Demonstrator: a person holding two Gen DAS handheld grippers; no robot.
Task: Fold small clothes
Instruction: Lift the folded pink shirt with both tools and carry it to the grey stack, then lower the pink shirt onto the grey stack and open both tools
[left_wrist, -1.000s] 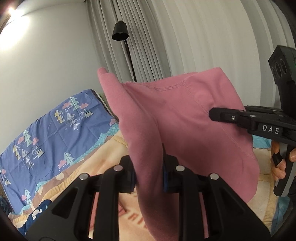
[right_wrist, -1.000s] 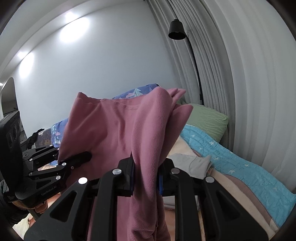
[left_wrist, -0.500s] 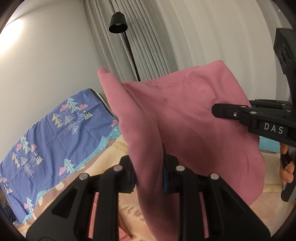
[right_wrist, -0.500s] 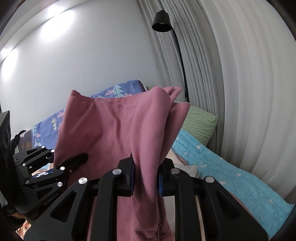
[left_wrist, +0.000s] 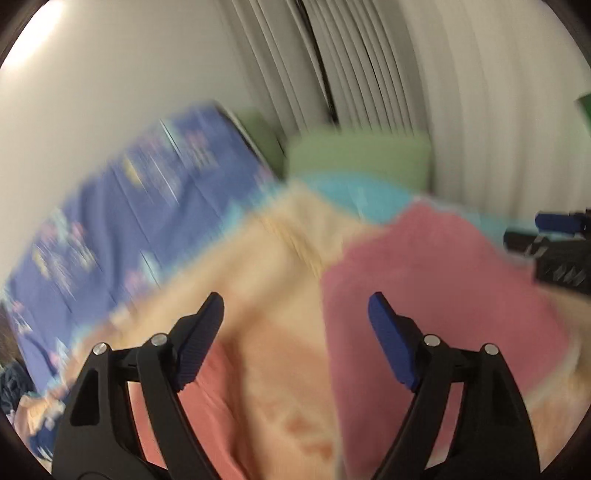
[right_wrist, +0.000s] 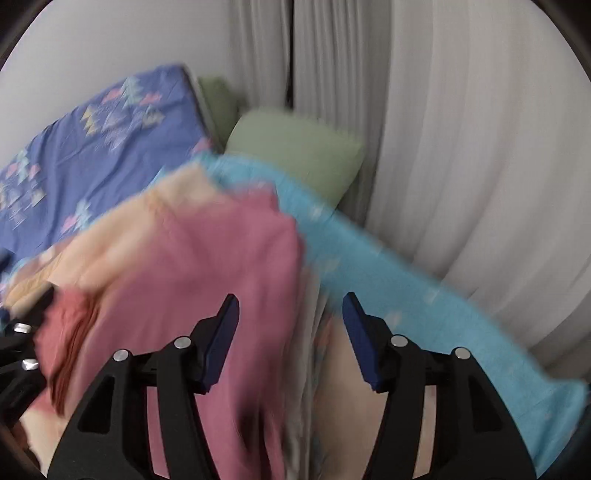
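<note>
I've just let go with both hands. A second ago each gripper was clamped on a top corner of the pink garment (left_wrist: 436, 295), holding it up in the air in front of the curtains; now the jaws of the left gripper (left_wrist: 295, 328) are well apart and opening, with nothing pressed between the pads, only bedding showing through the gap. The right gripper (right_wrist: 290, 332) is the same story: jaws opening, pads clear of the cloth, though the garment's right edge lies just under and ahead of its left finger.

Both views are smeared by motion, so I read fine detail with caution. What I can say is that the pink garment is no longer hanging. It has come down onto the bed (left_wrist: 258, 266), lying on the cream blanket toward the bed's right side, with its far edge reaching near the turquoise sheet (right_wrist: 388, 280) that runs along the curtain side. The green pillow (right_wrist: 295, 155) sits beyond it at the head end, well apart from the cloth. In the left view the other gripper shows at the right edge, just past the garment.

For the task, I judge this to be the lay-down: the garment is spread on the bed so I can start folding. I can't tell through the blur how flat it lies; a reddish bunched patch at its left side suggests it may need smoothing first.
</note>
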